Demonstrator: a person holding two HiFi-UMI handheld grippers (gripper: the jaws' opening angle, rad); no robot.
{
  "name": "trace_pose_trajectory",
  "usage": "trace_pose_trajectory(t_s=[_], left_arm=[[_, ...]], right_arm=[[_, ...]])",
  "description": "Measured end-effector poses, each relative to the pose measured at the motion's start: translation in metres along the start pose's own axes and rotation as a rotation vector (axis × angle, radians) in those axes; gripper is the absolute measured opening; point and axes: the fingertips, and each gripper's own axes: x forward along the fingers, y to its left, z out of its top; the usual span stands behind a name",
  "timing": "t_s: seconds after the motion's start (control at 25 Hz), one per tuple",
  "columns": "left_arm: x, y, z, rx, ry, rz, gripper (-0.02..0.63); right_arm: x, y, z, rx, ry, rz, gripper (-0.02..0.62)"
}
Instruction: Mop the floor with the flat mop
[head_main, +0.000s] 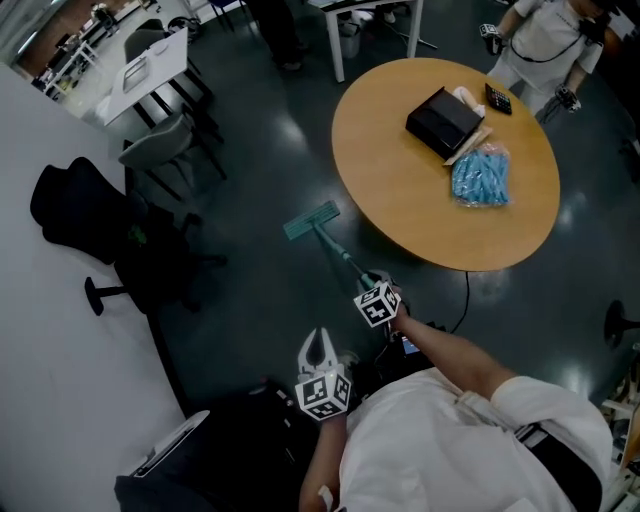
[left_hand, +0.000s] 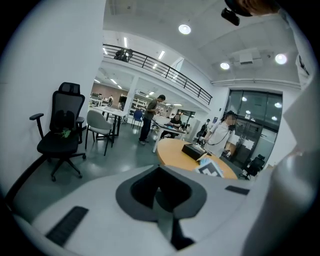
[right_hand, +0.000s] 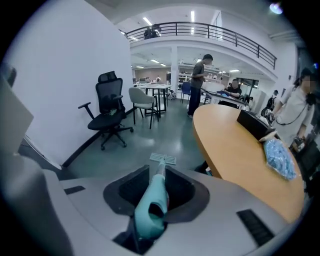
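The flat mop's teal head lies flat on the dark floor just left of the round table. Its handle slants back toward me and ends in my right gripper, which is shut on the handle's teal grip. In the right gripper view the grip sits between the jaws of the right gripper, and the mop head shows beyond them. My left gripper hangs lower and to the left, apart from the mop. In its own view the left gripper is shut on nothing.
A round wooden table carries a black box and a blue bag. A cable hangs under its near edge. A black office chair and a grey chair stand by the white wall at left. A person stands beyond the table.
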Motion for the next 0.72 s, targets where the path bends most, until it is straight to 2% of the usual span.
trace_pose_trajectory(t_s=[0.16, 0.28, 0.4, 0.72], left_arm=[[-0.006, 0.007, -0.003, -0.008, 0.0, 0.025, 0.005], [-0.009, 0.013, -0.004, -0.011, -0.004, 0.031, 0.005], [-0.01, 0.017, -0.003, -0.019, -0.008, 0.027, 0.005], [-0.01, 0.013, 0.006, -0.005, -0.033, -0.018, 0.005]], right_arm=[[0.019, -0.011, 0.026, 0.005, 0.009, -0.026, 0.106], [0.006, -0.014, 0.022, 0.011, 0.012, -0.029, 0.104], [-0.025, -0.01, 0.0, -0.002, 0.026, -0.009, 0.104], [-0.16, -0.006, -0.081, -0.008, 0.1, 0.028, 0.106]])
